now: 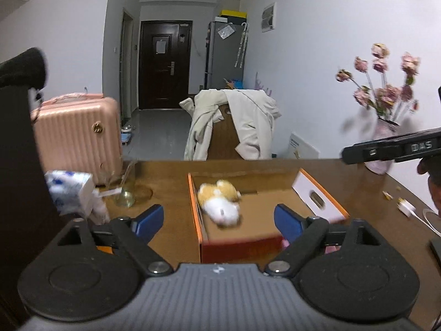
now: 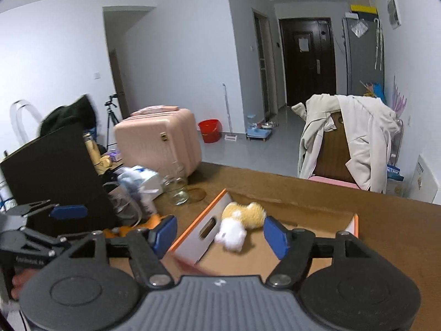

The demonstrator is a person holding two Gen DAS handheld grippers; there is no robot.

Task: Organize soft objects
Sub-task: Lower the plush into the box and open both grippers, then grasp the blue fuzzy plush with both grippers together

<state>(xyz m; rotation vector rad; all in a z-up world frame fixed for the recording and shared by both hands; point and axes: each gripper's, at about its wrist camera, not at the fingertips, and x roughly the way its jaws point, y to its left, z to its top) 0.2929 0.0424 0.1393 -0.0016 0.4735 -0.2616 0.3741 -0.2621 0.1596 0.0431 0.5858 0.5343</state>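
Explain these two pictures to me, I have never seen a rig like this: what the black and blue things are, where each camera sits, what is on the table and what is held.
No robot here: a person carries a hand-held two-finger gripper in each hand, each with a camera looking along its blue-padded fingers. One picture is from the left gripper, the other from the right gripper. The right-hand view also shows the left one at its left edge.

On the brown table stands an open cardboard box with orange edges. Inside lies a yellow and white plush toy. Beside the box are a glass jar and a blue and white tissue pack; a vase of flowers stands to the right.

Both grippers are open and hold nothing.
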